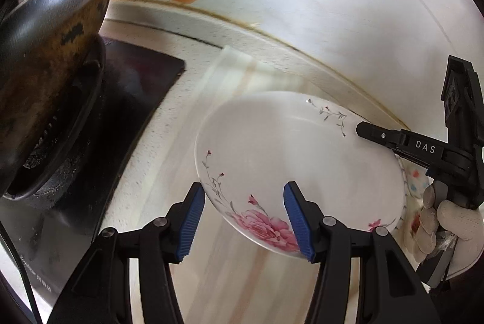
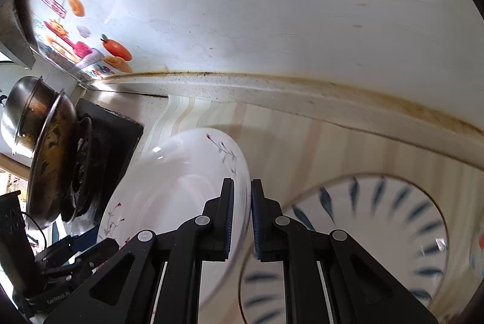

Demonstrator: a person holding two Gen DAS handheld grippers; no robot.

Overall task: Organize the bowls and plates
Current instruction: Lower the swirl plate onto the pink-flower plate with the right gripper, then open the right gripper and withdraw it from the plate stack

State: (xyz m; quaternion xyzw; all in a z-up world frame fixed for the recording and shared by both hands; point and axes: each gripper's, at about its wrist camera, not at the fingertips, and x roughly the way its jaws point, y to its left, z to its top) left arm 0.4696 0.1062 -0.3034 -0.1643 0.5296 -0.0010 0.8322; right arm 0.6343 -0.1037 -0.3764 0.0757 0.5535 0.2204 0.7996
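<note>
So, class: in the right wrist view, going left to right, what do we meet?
Dark wok → black stove burner → white floral plate → right gripper, shut on that plate's rim → blue-leaf plate.

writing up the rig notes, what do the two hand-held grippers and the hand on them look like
Both are black plastic linkage frames with silver pivot rivets. The left hand-held gripper has ribbed blue pads on its fingers. The right hand-held gripper has the same blue ribbed pads, and white "DAS" lettering shows on its side in the left wrist view. The hand gripping its handle wears a white knit glove.
</note>
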